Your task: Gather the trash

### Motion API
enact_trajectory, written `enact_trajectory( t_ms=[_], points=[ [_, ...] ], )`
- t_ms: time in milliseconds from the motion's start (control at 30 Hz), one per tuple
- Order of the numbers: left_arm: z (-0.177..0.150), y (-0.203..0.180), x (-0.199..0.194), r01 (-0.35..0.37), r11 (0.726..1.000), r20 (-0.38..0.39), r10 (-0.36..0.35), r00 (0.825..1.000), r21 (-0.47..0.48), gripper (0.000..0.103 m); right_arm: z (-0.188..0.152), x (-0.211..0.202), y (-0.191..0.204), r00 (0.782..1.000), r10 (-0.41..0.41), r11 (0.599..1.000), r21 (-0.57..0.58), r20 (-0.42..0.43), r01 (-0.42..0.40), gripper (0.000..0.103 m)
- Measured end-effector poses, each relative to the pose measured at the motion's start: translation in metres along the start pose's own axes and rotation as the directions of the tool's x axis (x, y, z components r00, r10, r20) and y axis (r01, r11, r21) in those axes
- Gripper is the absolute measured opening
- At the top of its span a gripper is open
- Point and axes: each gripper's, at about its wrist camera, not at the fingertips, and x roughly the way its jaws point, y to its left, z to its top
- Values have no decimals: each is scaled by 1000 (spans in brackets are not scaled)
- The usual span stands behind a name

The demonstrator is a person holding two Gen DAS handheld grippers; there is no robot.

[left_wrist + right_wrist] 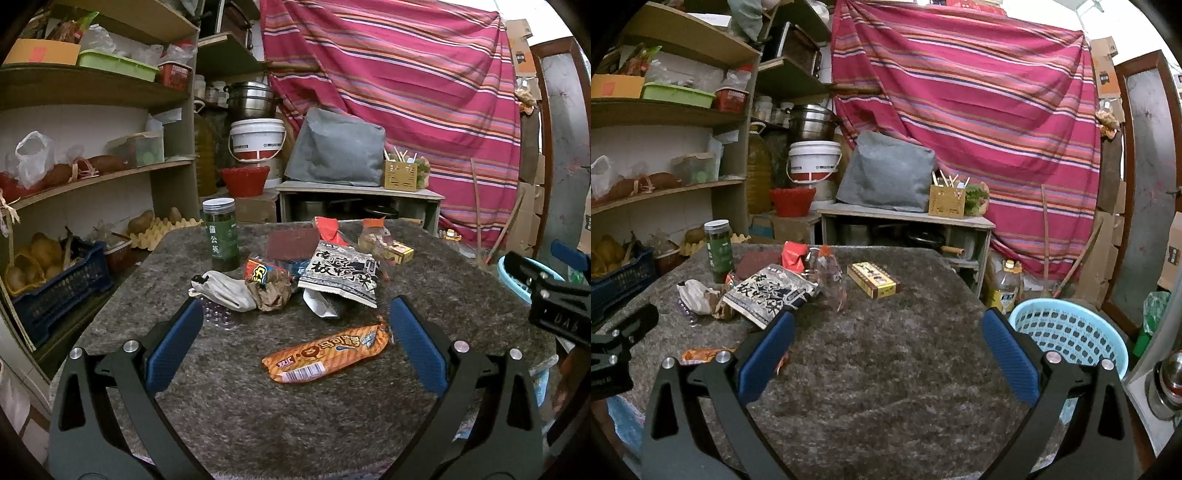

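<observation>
Trash lies scattered over the grey felt table, mostly in the middle of the left wrist view. At the left of the pile stands a green jar with a white lid, upright, and below it a crumpled white cloth touches a brown paper wad. A red-and-yellow wrapper peeks out just above the wad. Right of these sits a black-and-white snack bag, with a red wrapper behind it and a dark red pad lying flat to its upper left. Lower centre, an orange sausage wrapper lies apart from the pile, between the fingers of the left gripper, which is spread wide and holds nothing. Farther right, a yellow box rests near a clear plastic bag. At the right edge of that view the right gripper shows only in part; in its own view it is spread wide and empty, above bare felt. There the yellow box sits centre frame, and a light blue basket stands at the lower right, beside the table's edge.
</observation>
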Motion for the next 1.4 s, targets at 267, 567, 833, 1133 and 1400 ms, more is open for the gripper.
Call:
enact_trajectory(
  t_ms=[267, 567, 833, 1133, 1400],
  points=[
    [-1, -2, 11, -16, 999, -8, 17, 1000, 36, 98, 11, 10, -9, 1000, -7, 1000, -17, 22, 7, 99],
    [10, 12, 26, -63, 998, -6, 63, 998, -14, 98, 12, 50, -26, 995, 42, 999, 34, -87, -39, 99],
    [32, 40, 49, -86, 996, -19, 86, 996, -13, 98, 24, 69, -18, 998, 9, 1000, -22, -69, -10, 99],
    [43, 69, 107, -121, 993, -104, 119, 987, -10, 98, 54, 104, -8, 998, 25, 1000, -14, -58, -26, 99],
    [17, 74, 147, -182, 982, -193, 188, 963, 46, 98, 28, 139, 2, 991, -7, 999, -36, -136, 3, 99]
  ],
)
